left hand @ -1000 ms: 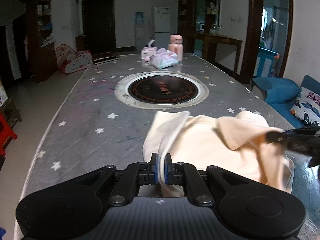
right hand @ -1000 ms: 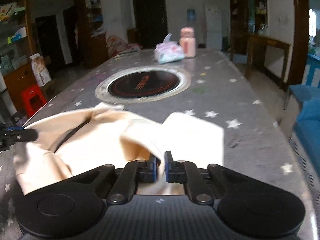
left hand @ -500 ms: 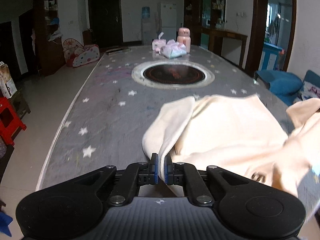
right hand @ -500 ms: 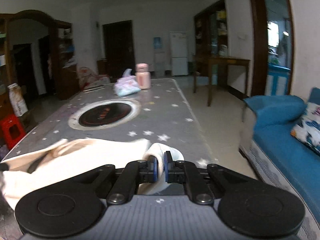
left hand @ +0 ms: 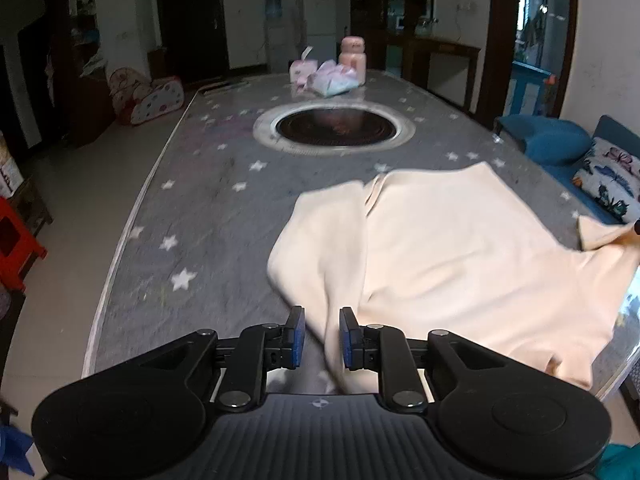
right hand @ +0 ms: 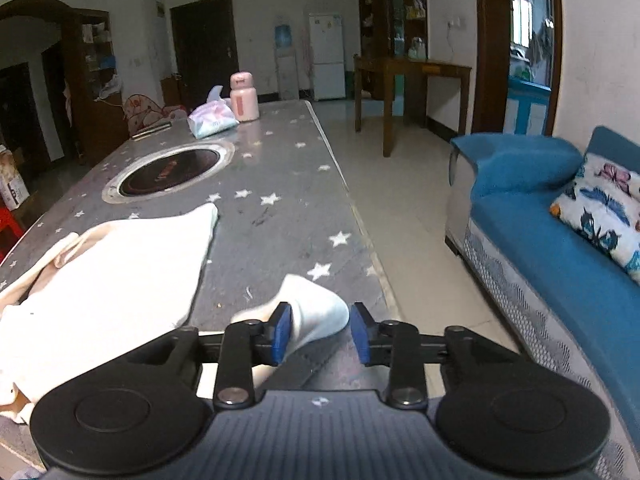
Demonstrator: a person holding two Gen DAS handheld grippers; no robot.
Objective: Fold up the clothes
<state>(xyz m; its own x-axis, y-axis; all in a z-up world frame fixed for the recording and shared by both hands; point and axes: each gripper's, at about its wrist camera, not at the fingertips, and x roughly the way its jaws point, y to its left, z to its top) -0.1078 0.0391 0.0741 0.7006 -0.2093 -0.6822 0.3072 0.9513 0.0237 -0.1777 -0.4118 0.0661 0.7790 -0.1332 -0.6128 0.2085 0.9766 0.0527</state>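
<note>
A cream garment (left hand: 448, 248) lies spread on the grey star-patterned table (left hand: 208, 208), near its front edge. My left gripper (left hand: 321, 338) is over the garment's near left part; its jaws are opening, and a fold of cloth still runs between the blue pads without being pinched. In the right wrist view the same cream garment (right hand: 108, 280) lies flat at the left, with one sleeve end (right hand: 316, 312) reaching toward the table's right edge. My right gripper (right hand: 320, 336) is opening around that sleeve end; the cloth touches the left pad only.
A round black hotplate (left hand: 336, 128) is set in the table's middle. Tissue packs (left hand: 332, 80) and a pink bottle (left hand: 353, 58) stand at the far end. A blue sofa (right hand: 560, 240) with a patterned cushion runs along the right. A red stool (left hand: 16, 248) stands on the left floor.
Both grippers, shut on the cream cloth before, have opened their jaws. The garment went from a raised, bunched shape to lying spread flat, and the right gripper swung out to the table's right edge.
</note>
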